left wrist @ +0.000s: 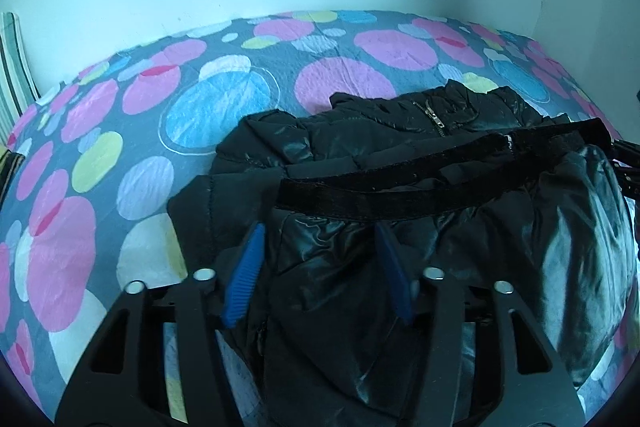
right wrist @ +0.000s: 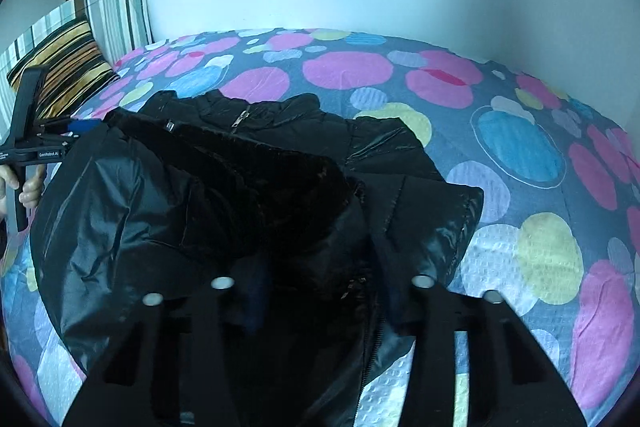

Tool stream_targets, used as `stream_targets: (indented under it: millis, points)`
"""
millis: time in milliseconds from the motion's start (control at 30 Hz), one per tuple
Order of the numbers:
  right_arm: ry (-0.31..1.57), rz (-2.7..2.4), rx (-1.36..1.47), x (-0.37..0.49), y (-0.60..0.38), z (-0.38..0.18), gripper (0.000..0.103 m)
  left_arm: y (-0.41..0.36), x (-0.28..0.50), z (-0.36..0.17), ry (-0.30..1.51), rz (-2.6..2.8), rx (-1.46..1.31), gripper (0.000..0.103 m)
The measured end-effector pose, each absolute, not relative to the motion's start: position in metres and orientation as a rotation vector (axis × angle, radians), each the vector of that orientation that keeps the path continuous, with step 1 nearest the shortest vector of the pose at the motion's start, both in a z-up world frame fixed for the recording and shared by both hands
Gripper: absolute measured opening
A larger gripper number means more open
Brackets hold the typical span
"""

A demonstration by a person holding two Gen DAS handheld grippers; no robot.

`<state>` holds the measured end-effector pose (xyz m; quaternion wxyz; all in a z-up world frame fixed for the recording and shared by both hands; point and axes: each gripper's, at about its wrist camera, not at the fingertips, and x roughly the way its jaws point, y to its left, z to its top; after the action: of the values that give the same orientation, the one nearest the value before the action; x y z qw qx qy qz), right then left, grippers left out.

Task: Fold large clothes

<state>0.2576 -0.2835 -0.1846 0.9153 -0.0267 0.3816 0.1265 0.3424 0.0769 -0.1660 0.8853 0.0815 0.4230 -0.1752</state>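
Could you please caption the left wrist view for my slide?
Left gripper straddles a fold of the black puffer jacket on the dotted bedspread.

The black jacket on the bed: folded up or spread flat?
Partly folded: the black jacket lies bunched, its fuzzy collar band doubled over the shiny body, not flat on the bedspread.

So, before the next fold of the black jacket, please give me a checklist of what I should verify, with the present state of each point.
1. Left gripper has jacket fabric between its blue pads: ok.
2. Left pads pressing firmly on the fabric: cannot tell.
3. Right gripper has fabric between its fingers: ok, but the pads are hidden in dark cloth, so grip cannot tell.
4. Bedspread beside the jacket free for the fold: ok.
5. Zipper closed: cannot tell.
6. Jacket lying flat: not ok, bunched.
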Motion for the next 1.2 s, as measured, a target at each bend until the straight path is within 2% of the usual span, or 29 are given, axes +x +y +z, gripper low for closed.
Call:
stream_targets:
  millis: [100, 267, 333, 567, 800, 1000, 1200]
  points:
    - [0.770, 0.237, -0.070, 0.253, -0.280, -0.184, 0.022, 0.074, 0.342, -0.167, 0.877, -0.367, 0.183, 0.042]
    - [0.740, 0.190, -0.102, 0.247, -0.271, -0.181, 0.014, 0.073, 0.339, -0.164, 0.864, -0.353, 0.200, 0.015]
    - [0.720, 0.176, -0.094, 0.242, -0.270, -0.175, 0.013, 0.077, 0.336, -0.157, 0.851, -0.339, 0.177, 0.012]
    - [0.652, 0.148, -0.068, 0.244, -0.270, -0.147, 0.011, 0.078, 0.334, -0.123, 0.748, -0.281, 0.171, 0.009]
    - [0.649, 0.116, -0.022, 0.303, -0.269, -0.131, 0.011, 0.070, 0.383, -0.108, 0.722, -0.198, 0.171, 0.009]
    - [0.796, 0.081, 0.022, 0.367, -0.269, -0.170, 0.011, 0.063, 0.431, -0.146, 0.821, -0.144, 0.181, 0.010]
    - [0.920, 0.072, 0.063, 0.386, -0.274, -0.209, 0.012, 0.063, 0.443, -0.183, 0.896, -0.126, 0.174, 0.016]
